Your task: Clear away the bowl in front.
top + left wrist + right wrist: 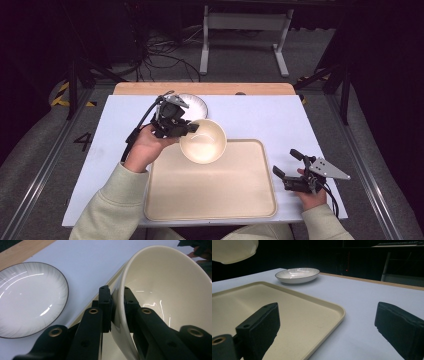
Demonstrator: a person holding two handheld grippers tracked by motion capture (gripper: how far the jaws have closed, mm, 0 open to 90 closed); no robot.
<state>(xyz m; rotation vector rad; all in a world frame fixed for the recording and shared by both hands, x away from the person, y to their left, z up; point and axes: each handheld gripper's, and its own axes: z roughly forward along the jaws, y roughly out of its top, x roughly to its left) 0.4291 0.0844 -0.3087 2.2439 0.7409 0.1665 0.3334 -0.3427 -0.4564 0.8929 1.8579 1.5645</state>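
Left gripper (192, 128) has its jaws pinched on the rim of a cream bowl (203, 141), one jaw inside the wall and one outside, clear as day in the left gripper view where the bowl (160, 290) is tipped up on its side with the open face pointing away to the right of the jaws. So the bowl's lifted off the surface, hanging over the near-left corner area of the cream tray (210, 200), just past that gripper's tips. In the right gripper view its underside (233, 250) floats up in the top left corner, well above the tray.

On the other side of those left jaws, a bit further out, sits a white plate with a thin dark rim (27, 300), flat on the pale blue table (260, 115), apart from the tray.

Right gripper (288, 164) has its jaws spread wide, nothing between them, held low near the tray's right edge. From its own view one jaw is over the tray (294, 312) and the other over bare table (362, 300), with the tray's corner lip running between them. Way beyond that, the same plate (297, 275) sits near the far wooden edge strip (200, 88) of the table.
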